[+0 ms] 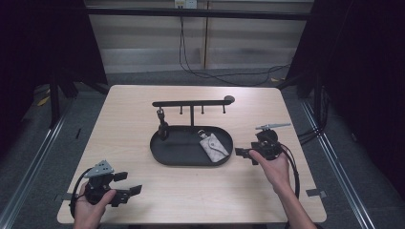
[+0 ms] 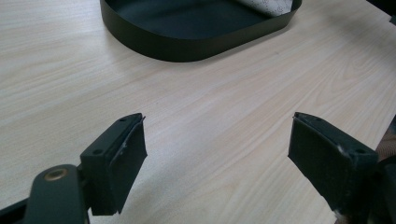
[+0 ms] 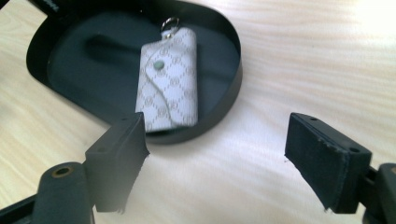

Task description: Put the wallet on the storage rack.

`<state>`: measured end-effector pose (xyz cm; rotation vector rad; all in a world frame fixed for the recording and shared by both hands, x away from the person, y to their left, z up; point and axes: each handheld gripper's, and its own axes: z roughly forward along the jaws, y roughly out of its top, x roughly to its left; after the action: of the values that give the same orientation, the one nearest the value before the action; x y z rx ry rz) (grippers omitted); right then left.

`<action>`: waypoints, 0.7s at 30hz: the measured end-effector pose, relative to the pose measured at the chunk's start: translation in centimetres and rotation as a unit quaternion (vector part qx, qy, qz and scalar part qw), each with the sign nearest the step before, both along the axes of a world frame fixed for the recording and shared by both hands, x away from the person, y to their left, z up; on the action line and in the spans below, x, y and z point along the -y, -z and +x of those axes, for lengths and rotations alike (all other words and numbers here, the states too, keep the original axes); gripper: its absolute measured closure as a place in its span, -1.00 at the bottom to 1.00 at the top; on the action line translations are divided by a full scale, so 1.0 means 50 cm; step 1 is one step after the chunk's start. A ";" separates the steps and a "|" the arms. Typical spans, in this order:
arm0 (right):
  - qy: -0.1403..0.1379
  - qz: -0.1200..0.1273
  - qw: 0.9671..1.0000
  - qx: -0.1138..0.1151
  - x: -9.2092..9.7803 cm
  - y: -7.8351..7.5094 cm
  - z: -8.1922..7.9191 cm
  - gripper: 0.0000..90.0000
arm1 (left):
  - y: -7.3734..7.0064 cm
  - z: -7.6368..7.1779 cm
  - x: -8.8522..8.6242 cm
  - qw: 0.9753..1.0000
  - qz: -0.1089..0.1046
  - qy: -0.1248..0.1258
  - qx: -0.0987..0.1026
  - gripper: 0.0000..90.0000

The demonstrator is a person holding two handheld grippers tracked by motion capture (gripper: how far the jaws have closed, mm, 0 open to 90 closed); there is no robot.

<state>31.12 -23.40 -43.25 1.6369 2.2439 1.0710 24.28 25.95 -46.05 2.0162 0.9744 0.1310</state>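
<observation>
Right gripper (image 3: pixel 215 158) jaws were spread wide with nothing between them, held just off the right end of the black oval tray (image 3: pixel 224 100), pads (image 3: pixel 119 158) over bare table. Left gripper (image 2: pixel 217 163) was likewise released, jaws wide apart and empty, parked at the near left corner of the table (image 2: pixel 224 107), well apart from the tray. In the high view the right gripper (image 1: pixel 249 153) was seen just beside the tray's right rim, the left gripper (image 1: pixel 125 187) near the front edge. The key pouch (image 3: pixel 167 79), a pale patterned fold-over case with a snap button and a metal ring (image 3: pixel 170 22) at its far end, was lying flat inside the right half of the tray, its near end close to or against the tray wall; contact could not be confirmed. It was judged light, soft and flexible, with a smooth coated face that could be a bit slippery; not fragile. A pinch across the short width at mid-body was judged best, one jaw per long edge, since the ring end would swing and the wall crowds the near end. The tray wall was expected to obstruct a low approach, so a steeper descent was advised. Behind the tray, a hook rack (image 1: pixel 192 103) was standing with a dark item (image 1: pixel 162 125) hanging at its left; the ring was taken as the likely hanging point.
</observation>
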 end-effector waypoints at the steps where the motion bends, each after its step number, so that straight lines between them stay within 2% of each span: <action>1: -0.001 -0.001 1.000 0.000 0.003 0.002 -0.007 -0.54 | 0.000 0.000 0.000 1.000 0.001 -0.001 0.000 -0.58; 15: 0.005 -0.030 0.999 0.022 0.036 0.020 -0.106 -0.58 | 0.001 -0.001 0.001 1.000 0.002 0.001 -0.003 -0.58; 18: 0.005 -0.033 0.999 0.026 0.044 0.023 -0.125 -0.58 | -0.001 -0.003 0.002 1.000 -0.001 0.002 0.001 -0.58; 21: 0.010 -0.031 0.999 0.028 0.051 0.030 -0.145 -0.58 | 0.001 -0.002 0.002 1.000 0.000 0.002 -0.004 -0.58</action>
<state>23.88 -25.95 -44.73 1.5832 2.1980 1.0193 24.20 25.87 -46.09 2.0205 0.9768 0.1209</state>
